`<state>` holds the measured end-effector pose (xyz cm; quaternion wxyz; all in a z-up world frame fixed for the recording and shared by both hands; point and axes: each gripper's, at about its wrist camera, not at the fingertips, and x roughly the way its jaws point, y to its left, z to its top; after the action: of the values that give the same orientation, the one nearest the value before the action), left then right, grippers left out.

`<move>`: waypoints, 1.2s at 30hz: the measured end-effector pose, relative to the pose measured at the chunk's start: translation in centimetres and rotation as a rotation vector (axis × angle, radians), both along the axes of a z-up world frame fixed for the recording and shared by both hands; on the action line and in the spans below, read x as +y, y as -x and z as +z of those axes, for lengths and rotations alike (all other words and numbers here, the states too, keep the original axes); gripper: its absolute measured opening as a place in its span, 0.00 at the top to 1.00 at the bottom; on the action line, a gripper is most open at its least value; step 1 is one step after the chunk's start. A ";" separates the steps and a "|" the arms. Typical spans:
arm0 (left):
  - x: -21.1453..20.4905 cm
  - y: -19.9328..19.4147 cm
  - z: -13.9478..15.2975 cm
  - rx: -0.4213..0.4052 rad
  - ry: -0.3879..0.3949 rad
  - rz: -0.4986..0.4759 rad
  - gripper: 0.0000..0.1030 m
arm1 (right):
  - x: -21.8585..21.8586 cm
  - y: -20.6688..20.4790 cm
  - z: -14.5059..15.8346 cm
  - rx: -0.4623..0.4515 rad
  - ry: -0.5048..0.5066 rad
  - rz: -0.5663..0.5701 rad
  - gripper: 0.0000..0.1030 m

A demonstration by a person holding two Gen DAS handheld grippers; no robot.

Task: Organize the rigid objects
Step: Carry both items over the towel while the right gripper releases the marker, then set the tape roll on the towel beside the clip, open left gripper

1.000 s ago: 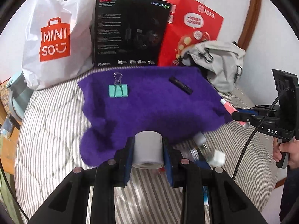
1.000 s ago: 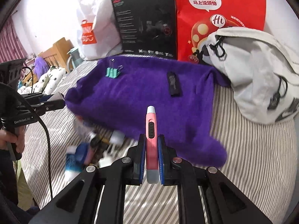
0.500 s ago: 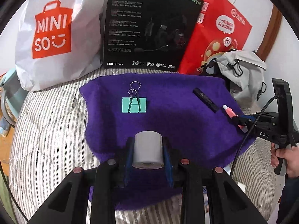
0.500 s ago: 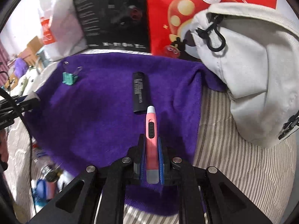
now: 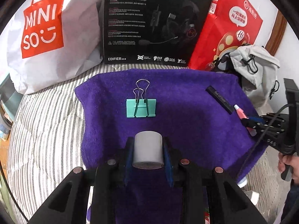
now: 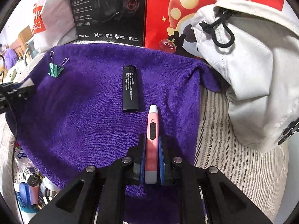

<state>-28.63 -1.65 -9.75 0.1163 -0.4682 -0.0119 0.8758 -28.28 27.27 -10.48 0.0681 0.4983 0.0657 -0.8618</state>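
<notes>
Purple towel is lying spread over the striped bedding, carrying a teal binder clip and black lighter (well apart). Left gripper is pinching a grey tape roll; right gripper is squeezing a pink pen-shaped tool.

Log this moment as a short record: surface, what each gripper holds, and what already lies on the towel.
surface: purple towel on a striped bed
left gripper: shut on grey tape roll
right gripper: shut on pink pen
on towel: teal binder clip, black lighter
behind: white bag, black box, red bag
</notes>
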 end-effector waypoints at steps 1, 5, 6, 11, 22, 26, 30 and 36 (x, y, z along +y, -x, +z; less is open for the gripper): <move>0.0 0.2 -0.1 0.001 0.000 0.003 0.73 | 0.2 0.1 0.1 -0.007 0.000 -0.002 0.80; 0.3 1.2 -0.7 0.003 0.017 0.002 0.73 | 0.5 -0.6 0.8 -0.030 0.060 0.017 0.57; 0.4 1.4 -0.9 0.001 0.026 0.002 0.73 | 0.5 -1.1 1.3 -0.017 0.066 0.021 0.48; 0.8 1.9 -1.5 0.014 0.062 0.002 0.73 | -0.6 -3.3 3.2 0.054 -0.011 0.039 0.33; 1.5 1.9 -1.7 0.017 0.138 -0.033 0.72 | -0.6 -5.6 4.8 0.061 0.013 0.032 0.32; 1.9 1.9 -1.5 -0.006 0.168 -0.045 0.66 | 0.0 -6.8 4.7 0.060 0.003 0.019 0.32; 2.0 2.0 -1.3 -0.024 0.204 -0.038 0.50 | 1.1 -8.2 5.2 0.069 0.024 -0.013 0.32; 1.7 0.0 0.8 0.008 0.150 -0.014 0.47 | 2.4 -11.0 6.2 0.092 0.083 -0.064 0.24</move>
<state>-28.62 0.00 -8.99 0.0873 -0.4720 0.0575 0.8754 -17.26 29.72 -4.31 0.0580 0.4566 0.0169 -0.8876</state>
